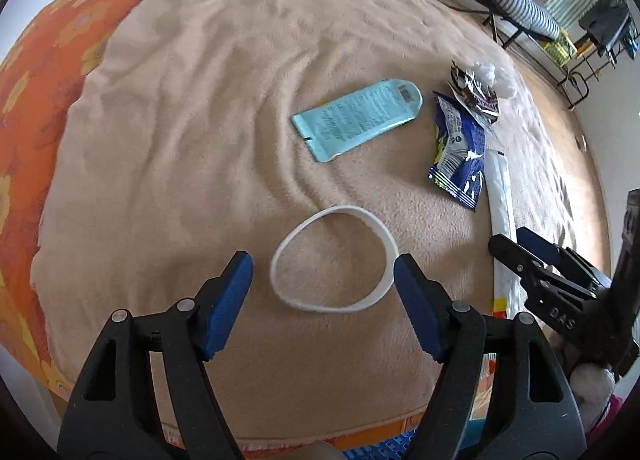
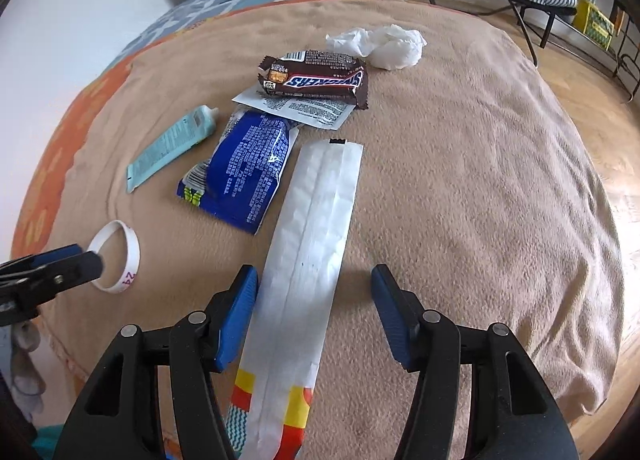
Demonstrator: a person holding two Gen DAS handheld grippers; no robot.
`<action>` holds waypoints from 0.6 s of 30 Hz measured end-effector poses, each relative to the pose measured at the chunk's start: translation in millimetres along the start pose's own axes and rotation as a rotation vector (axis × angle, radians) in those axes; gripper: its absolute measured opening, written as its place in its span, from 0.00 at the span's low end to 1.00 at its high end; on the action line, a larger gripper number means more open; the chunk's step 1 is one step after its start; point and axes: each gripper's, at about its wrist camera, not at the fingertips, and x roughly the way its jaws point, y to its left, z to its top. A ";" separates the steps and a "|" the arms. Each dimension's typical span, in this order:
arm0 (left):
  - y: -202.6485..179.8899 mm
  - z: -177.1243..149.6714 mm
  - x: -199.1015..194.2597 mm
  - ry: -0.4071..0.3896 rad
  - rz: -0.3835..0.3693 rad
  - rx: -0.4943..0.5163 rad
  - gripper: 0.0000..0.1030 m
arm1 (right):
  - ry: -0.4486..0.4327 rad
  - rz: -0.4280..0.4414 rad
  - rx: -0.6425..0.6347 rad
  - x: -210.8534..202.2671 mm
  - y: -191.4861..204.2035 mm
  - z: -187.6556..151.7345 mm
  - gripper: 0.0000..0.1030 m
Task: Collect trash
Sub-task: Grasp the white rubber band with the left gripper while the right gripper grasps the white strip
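**Two grippers come down over the trash on the bed**

Blue pads of the left gripper [image 1: 323, 302] stand wide, nothing held. The white ring [image 1: 334, 260] lies flat on the tan blanket [image 1: 180, 120] between them; the right pad looks to be just touching its rim. Farther off lie a light blue packet [image 1: 356, 118] and a blue wrapper [image 1: 460, 152]. I think picking up is just starting. Next, the pads must sink and squeeze the thin rim.

Near the right gripper [image 2: 314, 310], also open and empty, a long white wrapper [image 2: 308, 256] runs between the pads, close to the left one. A brown candy bar wrapper [image 2: 316, 76] and crumpled tissue [image 2: 384, 44] lie far. Flat paper may slip, so go low.
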 end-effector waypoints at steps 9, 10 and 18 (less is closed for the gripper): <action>-36.4 2.3 15.9 0.002 0.126 0.103 0.73 | -0.004 -0.010 -0.034 0.2 -3.3 -1.5 0.50; -37.7 1.7 16.6 -0.004 0.140 0.113 0.73 | -0.005 -0.014 -0.038 0.1 -3.1 -1.4 0.46; -26.1 1.8 10.1 -0.048 0.126 0.108 0.28 | -0.008 0.008 -0.011 -2.9 -15.7 -0.5 0.26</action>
